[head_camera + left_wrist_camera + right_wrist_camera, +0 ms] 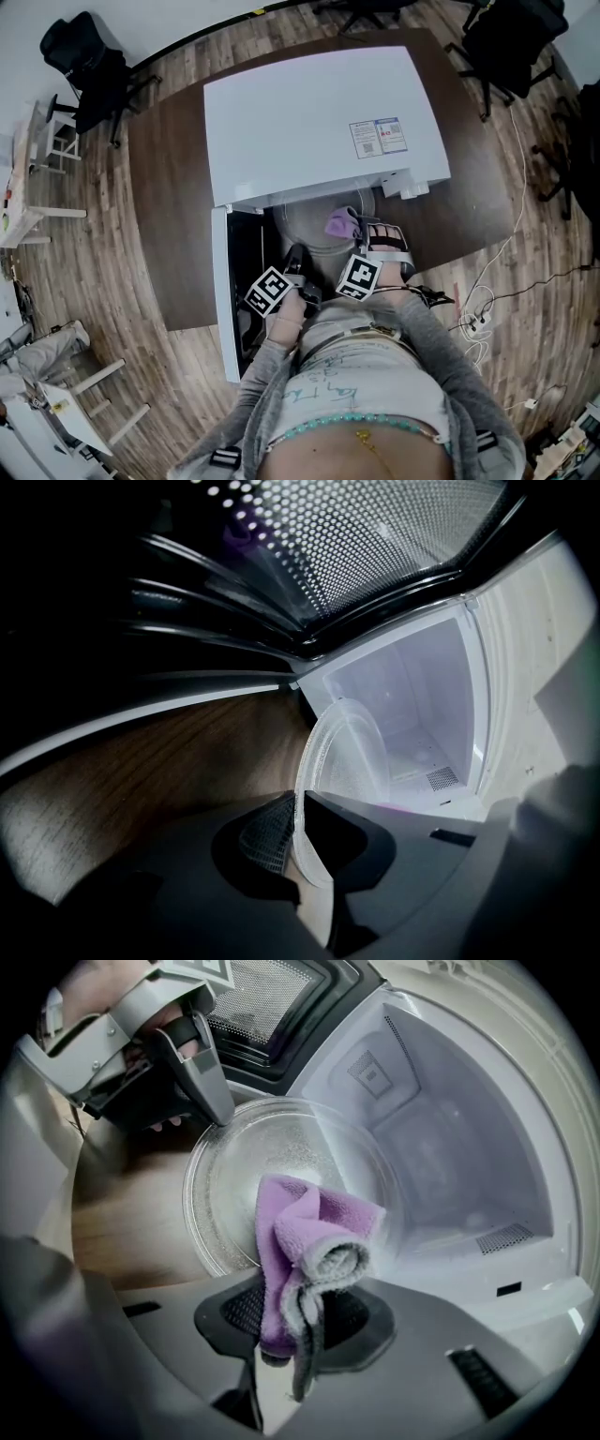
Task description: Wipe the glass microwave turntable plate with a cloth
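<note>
The clear glass turntable plate (246, 1162) is held tilted in front of the open microwave cavity (441, 1147). My left gripper (300, 841) is shut on the plate's rim (339, 761); in the right gripper view it (214, 1101) pinches the plate's upper left edge. My right gripper (291, 1321) is shut on a bunched purple cloth (305, 1232) with a grey edge, which lies against the plate's face. In the head view the plate (309, 217) and cloth (339, 223) sit just below the microwave's front, with both grippers (298, 255) (356, 232) beside them.
The white microwave (319, 122) stands on a dark wooden table (169, 206). Its door (356, 546), with a perforated window, hangs open at my left. Black office chairs (89, 66) and cables (478, 309) lie on the wood floor around the table.
</note>
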Action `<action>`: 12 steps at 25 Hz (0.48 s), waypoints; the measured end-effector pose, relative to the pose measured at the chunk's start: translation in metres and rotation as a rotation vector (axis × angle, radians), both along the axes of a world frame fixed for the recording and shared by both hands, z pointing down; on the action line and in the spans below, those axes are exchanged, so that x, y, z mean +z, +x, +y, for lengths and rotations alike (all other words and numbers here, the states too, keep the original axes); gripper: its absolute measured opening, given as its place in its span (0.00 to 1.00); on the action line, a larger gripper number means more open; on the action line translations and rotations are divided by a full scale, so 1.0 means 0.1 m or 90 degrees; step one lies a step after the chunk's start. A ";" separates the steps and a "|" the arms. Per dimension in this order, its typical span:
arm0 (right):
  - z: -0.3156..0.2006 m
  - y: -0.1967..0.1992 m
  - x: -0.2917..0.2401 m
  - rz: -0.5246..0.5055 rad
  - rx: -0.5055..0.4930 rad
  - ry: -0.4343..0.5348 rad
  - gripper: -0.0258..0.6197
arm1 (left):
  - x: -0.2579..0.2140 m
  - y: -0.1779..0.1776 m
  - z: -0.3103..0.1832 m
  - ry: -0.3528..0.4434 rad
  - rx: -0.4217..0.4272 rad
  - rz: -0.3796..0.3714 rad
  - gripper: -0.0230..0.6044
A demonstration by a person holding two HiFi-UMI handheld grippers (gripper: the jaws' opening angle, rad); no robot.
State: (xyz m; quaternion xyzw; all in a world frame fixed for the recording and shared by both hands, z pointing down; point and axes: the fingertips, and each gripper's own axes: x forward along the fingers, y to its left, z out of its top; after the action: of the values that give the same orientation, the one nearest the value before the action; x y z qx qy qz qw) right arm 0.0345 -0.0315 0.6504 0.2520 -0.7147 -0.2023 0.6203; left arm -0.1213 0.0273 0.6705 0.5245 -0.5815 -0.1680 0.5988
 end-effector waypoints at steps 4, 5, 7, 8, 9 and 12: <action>0.02 -0.02 0.01 0.005 -0.028 0.015 0.22 | 0.00 0.00 -0.01 0.001 0.000 -0.002 0.08; 0.02 -0.02 0.01 0.002 -0.029 0.016 0.22 | 0.00 0.00 -0.01 0.001 0.001 -0.002 0.08; 0.03 -0.02 0.03 -0.018 -0.023 0.003 0.22 | 0.01 0.00 0.00 0.001 0.000 -0.001 0.08; 0.03 -0.02 0.03 -0.034 -0.018 -0.011 0.22 | 0.02 0.00 0.00 0.000 -0.004 0.003 0.08; 0.03 -0.03 0.03 -0.051 -0.012 -0.028 0.22 | 0.02 -0.01 0.01 -0.002 -0.011 0.010 0.08; 0.00 -0.02 -0.08 -0.096 0.001 -0.073 0.22 | 0.02 0.00 0.03 -0.014 -0.031 0.037 0.08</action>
State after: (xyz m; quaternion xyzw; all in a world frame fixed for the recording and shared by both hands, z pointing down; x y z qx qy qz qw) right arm 0.0321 -0.0316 0.6421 0.2314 -0.7695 -0.1409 0.5784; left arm -0.1212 0.0302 0.6720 0.4982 -0.5785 -0.1910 0.6170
